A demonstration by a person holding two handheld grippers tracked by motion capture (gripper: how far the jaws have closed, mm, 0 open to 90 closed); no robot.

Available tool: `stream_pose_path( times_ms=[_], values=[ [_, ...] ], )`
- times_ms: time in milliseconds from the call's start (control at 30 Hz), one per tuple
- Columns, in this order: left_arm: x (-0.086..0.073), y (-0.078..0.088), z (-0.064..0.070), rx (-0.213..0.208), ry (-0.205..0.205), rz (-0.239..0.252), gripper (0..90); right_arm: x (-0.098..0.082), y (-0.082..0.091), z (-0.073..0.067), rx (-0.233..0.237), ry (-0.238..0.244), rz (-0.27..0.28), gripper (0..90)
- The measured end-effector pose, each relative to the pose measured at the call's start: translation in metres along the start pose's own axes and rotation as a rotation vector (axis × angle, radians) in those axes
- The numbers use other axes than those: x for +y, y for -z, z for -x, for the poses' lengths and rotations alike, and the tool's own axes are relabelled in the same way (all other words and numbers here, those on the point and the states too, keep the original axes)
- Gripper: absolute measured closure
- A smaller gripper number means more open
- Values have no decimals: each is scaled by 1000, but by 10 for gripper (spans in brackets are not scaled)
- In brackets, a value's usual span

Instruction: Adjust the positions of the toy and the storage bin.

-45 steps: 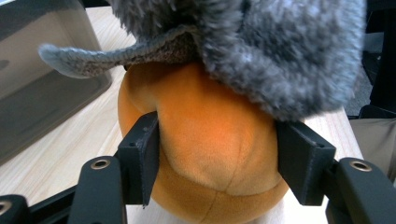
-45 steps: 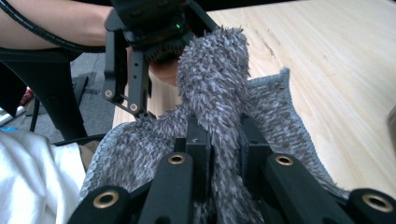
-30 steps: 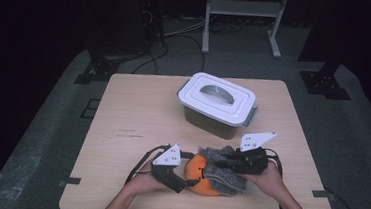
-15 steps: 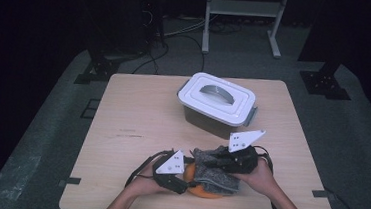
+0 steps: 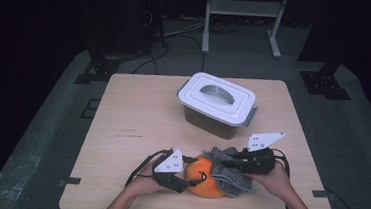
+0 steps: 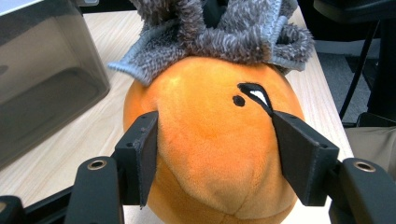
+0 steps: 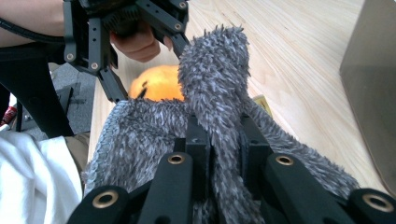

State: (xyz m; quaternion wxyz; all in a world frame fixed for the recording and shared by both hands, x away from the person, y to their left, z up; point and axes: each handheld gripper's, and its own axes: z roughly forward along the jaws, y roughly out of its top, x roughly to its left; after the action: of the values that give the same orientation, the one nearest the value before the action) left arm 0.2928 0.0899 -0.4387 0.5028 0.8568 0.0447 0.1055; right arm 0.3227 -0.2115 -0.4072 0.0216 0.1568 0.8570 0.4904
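Work in hand: wiping the orange plush toy (image 5: 202,178) with the grey shaggy cloth (image 5: 228,168); judged from the grips, one hand steadies and the other rubs.
Toy, place: on the desk (image 5: 137,116) at its near edge, slightly right of middle, between the two hands.
Toy, axis: a rounded, slightly egg-shaped body with no strong long side; its stitched eye faces the left tongs.
Cloth, place: draped over the toy's top and right flank, touching it, bunched toward the right hand.
Left tongs (image 6: 215,149): the jaws have just been closing, and both pads now press into the toy's sides, denting the plush; they pinch it from the left.
Right tongs (image 7: 219,154): pressed together on a fold of the cloth, which stands up in a tuft between the jaws.
Key relation: the toy lies straight left of the right tongs, with the cloth between; the uncovered orange face lies toward the left tongs.
Nearer hand: the left holds the toy itself; the right reaches it through the cloth alone.
Hand poses: both forearms come in from the near edge, tongs about level and pointing toward each other.
Next move, judged: drag the cloth leftward over the bare orange side.
Bystander: the lidded white box (image 5: 219,99) sits well apart, farther back.
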Motion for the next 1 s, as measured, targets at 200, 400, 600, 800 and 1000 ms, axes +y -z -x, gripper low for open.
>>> stream_pose_path(
  times_ms=[200,400,600,800,1000],
  values=[
    [-1,0,0,-9,-9,9,361,5,-3,1,35,-30,37,777],
    [-5,3,-2,-1,5,4,364,23,-24,-4,64,23,19,777],
    [-4,1,-4,5,22,15,364,7,-10,2,38,-22,35,777],
    [-6,1,-7,15,40,12,365,-6,2,2,16,-44,41,776],
    [-5,-1,-10,36,78,14,364,0,0,-13,47,-10,59,776]
  ],
)
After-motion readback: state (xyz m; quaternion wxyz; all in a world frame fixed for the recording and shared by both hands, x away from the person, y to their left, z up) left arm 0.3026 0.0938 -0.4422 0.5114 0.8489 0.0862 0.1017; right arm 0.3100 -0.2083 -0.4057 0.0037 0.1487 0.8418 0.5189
